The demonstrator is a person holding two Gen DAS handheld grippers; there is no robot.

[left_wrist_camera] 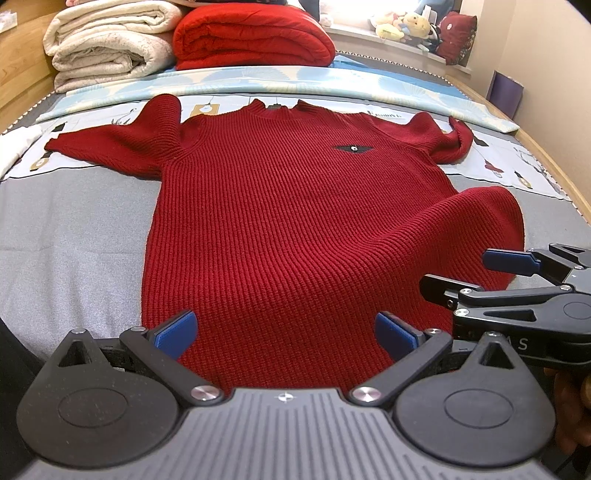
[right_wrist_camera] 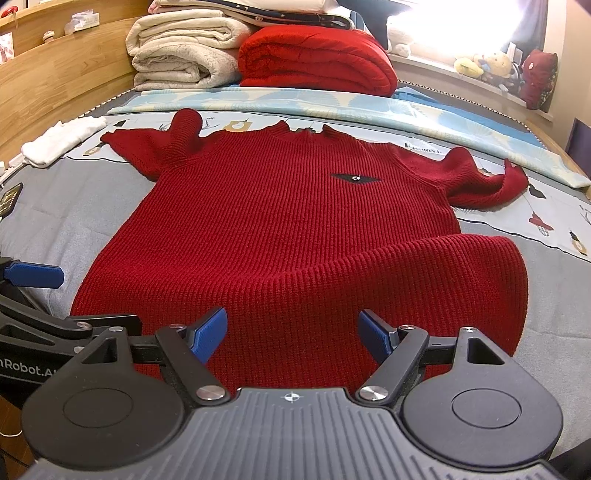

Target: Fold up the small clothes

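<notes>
A dark red knit short-sleeved sweater lies face up on the bed, collar far and hem near, both sleeves spread out. Its right lower side is bunched up into a raised ridge. My left gripper hangs open over the near hem, its blue pads apart with only flat knit showing between them. My right gripper is likewise open over the hem, a little further right. Each gripper shows in the other's view: the right gripper at the right edge, the left gripper at the left edge.
Folded cream blankets and a folded red quilt are stacked at the far end of the bed. A small white cloth lies far left. A wooden bed frame borders the left side. Plush toys sit on the window ledge.
</notes>
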